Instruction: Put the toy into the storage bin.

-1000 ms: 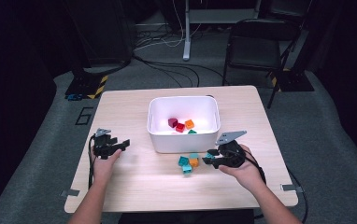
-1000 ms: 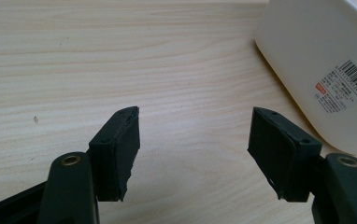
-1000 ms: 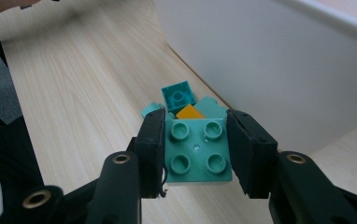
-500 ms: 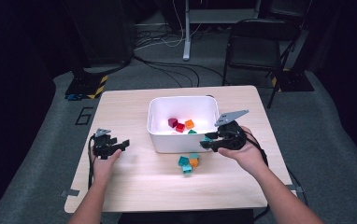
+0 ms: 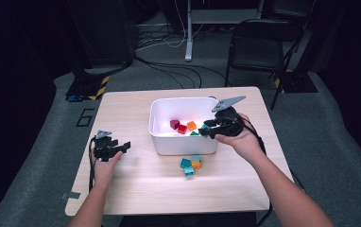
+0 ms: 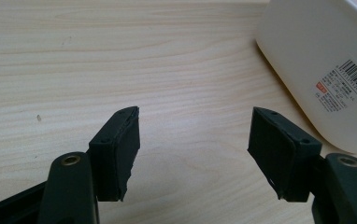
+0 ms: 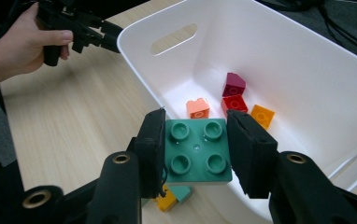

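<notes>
In the high view, the right gripper (image 5: 206,130) sits right of centre at the right rim of the white bin (image 5: 159,135), while the left gripper (image 5: 120,147) rests at lower left on the table (image 5: 136,189). Loose blocks (image 5: 191,165) lie below the bin.

In the left gripper view, the jaws stand wide apart over bare wood, the bin's wall at upper right.

In the right gripper view, the jaws are clamped on a green block (image 7: 196,152) at centre frame, above the bin's near rim.

Green four-stud brick (image 7: 196,151), studs up, held above white bin (image 7: 307,70) rim
</notes>
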A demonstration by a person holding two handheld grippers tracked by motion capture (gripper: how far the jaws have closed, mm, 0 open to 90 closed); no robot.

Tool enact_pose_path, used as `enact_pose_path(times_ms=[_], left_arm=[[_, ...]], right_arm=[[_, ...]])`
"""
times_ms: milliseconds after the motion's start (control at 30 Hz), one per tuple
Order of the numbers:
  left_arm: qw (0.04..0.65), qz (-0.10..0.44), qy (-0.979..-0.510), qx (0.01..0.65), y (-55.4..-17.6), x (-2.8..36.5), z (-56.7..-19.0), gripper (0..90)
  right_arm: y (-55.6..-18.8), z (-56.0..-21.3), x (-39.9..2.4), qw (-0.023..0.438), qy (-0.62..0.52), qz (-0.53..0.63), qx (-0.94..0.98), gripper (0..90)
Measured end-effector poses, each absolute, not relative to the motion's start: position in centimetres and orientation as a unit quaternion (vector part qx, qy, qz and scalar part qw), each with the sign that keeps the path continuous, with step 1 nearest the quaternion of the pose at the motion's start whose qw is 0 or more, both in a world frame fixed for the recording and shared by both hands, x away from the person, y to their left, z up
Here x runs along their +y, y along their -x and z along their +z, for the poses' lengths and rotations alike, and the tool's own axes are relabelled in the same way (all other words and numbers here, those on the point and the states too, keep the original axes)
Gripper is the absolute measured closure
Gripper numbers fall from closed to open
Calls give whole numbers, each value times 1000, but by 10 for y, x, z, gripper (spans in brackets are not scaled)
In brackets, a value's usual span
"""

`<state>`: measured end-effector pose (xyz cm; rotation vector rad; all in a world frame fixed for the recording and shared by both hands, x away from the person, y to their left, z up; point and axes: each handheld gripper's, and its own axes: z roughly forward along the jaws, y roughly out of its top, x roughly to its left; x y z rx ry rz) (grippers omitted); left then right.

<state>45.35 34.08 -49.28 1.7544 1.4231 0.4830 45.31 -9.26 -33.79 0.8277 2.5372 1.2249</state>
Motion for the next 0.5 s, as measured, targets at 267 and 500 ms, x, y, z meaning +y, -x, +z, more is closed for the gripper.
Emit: enact_pose_path(times_ms=[267,500], left_arm=[[405,190,-693,565,-454,342,-493,336],[406,189,-692,566,-454,343,-493,336]], right_arm=[[-479,-341,-77,109,-287,407,860,583],[-502,-349,-64,114,-300,398,860,584]])
